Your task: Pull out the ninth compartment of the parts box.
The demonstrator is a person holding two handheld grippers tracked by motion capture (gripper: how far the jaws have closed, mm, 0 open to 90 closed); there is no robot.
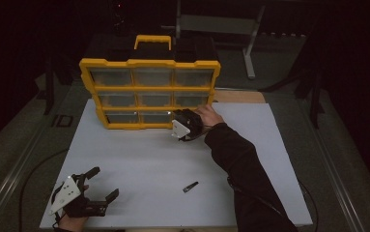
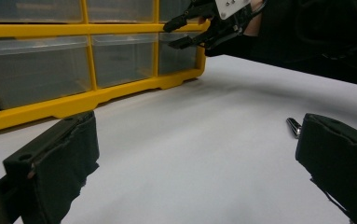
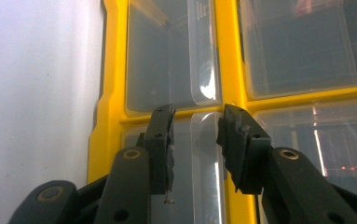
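At the near left corner of the white counter, the left tool rests in a hand with its jaws spread wide and nothing between them. In the left gripper view those jaws frame bare counter, and the tip of a small dark metal piece peeks out beside one jaw; in the high view the same piece lies alone on the counter, well apart from both tools.

Further back stands the yellow parts organizer, upright with a carry handle on top and three rows of clear plastic drawers. No brand, label or writing on it can be read.

At its lower right corner is the right tool, on a dark-sleeved arm. In the right gripper view, its jaws are narrowed around the clear pull tab of the bottom right drawer. The tab sits between the pads; whether they press on it I cannot tell.
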